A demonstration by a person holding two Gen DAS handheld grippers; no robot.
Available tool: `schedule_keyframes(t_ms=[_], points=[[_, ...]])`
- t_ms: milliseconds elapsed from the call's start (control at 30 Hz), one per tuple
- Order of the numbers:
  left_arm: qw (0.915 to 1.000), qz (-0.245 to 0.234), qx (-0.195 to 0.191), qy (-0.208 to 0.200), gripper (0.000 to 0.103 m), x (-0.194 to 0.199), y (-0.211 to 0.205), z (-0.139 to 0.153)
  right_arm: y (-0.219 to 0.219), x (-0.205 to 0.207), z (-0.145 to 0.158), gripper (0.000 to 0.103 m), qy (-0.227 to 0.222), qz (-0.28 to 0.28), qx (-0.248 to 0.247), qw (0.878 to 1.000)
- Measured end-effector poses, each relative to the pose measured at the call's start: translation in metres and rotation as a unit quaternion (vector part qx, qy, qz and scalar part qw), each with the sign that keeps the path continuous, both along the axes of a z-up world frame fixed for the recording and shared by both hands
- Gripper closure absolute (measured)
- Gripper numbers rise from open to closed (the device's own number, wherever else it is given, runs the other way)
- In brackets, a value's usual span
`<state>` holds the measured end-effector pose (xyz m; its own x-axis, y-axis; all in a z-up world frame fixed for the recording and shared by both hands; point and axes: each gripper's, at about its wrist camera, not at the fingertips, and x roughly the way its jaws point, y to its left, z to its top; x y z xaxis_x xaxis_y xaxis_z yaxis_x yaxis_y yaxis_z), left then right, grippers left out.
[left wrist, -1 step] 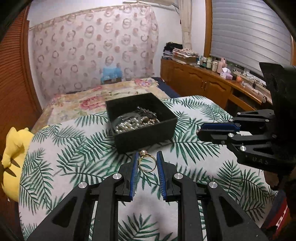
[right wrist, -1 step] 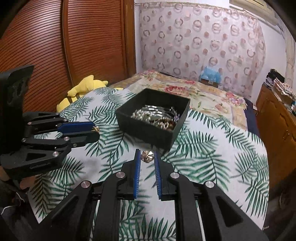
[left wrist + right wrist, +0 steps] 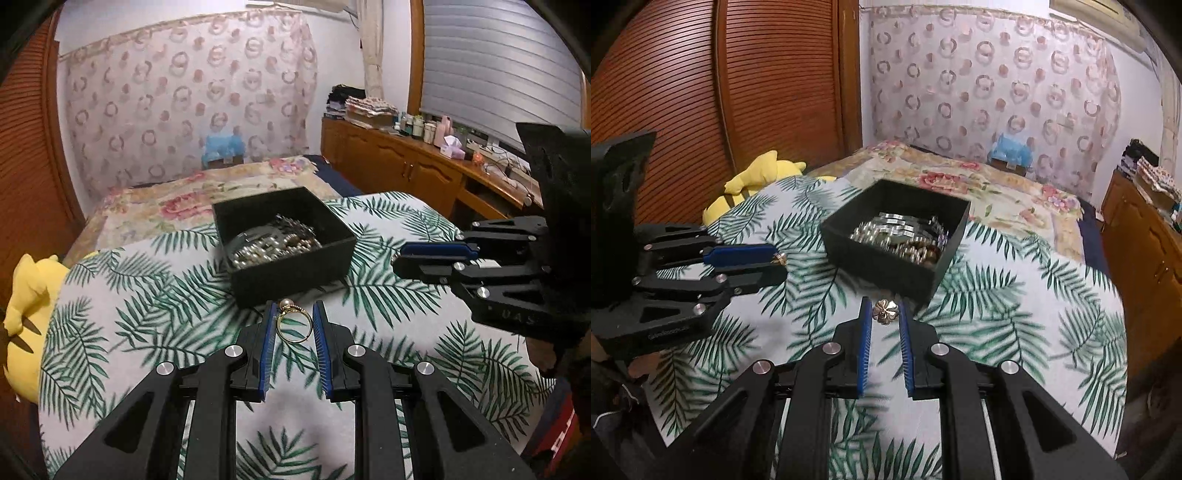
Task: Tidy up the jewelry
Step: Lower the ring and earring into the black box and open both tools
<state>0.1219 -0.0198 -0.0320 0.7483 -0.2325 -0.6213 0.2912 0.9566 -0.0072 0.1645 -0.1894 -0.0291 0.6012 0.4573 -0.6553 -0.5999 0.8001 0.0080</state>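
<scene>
Nothing has shifted: left fingers [image 3: 267, 332], just closing, pinch a pearl ring [image 3: 294, 326]; right fingers [image 3: 866, 332] pinch a flower charm [image 3: 885, 312], partly hidden.

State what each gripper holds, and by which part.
Left gripper: thin gold ring with a pearl, pinched across its band. Right gripper: small gold flower-shaped piece, pinched by its edges.
</scene>
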Motion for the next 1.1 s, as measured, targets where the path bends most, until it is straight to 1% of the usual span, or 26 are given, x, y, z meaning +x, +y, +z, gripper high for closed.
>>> schedule_keyframes(t_ms=[267,433,667,733,767,800,867,900,1100], points=[[0.9999,0.011,-0.003,-0.012,0.084,0.009,0.014,0.008,0.017,0.041,0.011,0.086,-0.007,-0.007,0.001,1.0],[0.9998,0.012,-0.001,-0.018,0.084,0.019,0.017,0.016,0.026,0.066,0.013,0.086,-0.007,-0.02,-0.004,1.0],[0.9997,0.011,0.006,-0.019,0.084,0.038,0.016,0.025,0.033,0.096,0.011,0.086,0.008,-0.03,0.005,1.0],[0.9996,0.014,0.009,-0.021,0.084,0.043,0.016,0.027,0.035,0.101,0.009,0.086,0.016,-0.025,0.011,1.0],[0.9996,0.015,0.009,-0.022,0.084,0.046,0.016,0.028,0.035,0.104,0.008,0.085,0.022,-0.02,0.014,0.999],[0.9996,0.016,0.009,-0.022,0.084,0.048,0.016,0.03,0.035,0.106,0.007,0.078,0.022,-0.018,0.015,0.999],[0.9996,0.018,0.009,-0.022,0.084,0.052,0.015,0.03,0.034,0.109,0.006,0.07,0.021,-0.023,0.017,0.999],[0.9996,0.019,0.01,-0.02,0.084,0.055,0.015,0.03,0.032,0.111,0.005,0.068,0.023,-0.026,0.022,0.999],[0.9996,0.025,0.009,-0.011,0.084,0.074,0.01,0.023,0.016,0.112,0.004,0.068,0.028,-0.047,0.033,0.998]])
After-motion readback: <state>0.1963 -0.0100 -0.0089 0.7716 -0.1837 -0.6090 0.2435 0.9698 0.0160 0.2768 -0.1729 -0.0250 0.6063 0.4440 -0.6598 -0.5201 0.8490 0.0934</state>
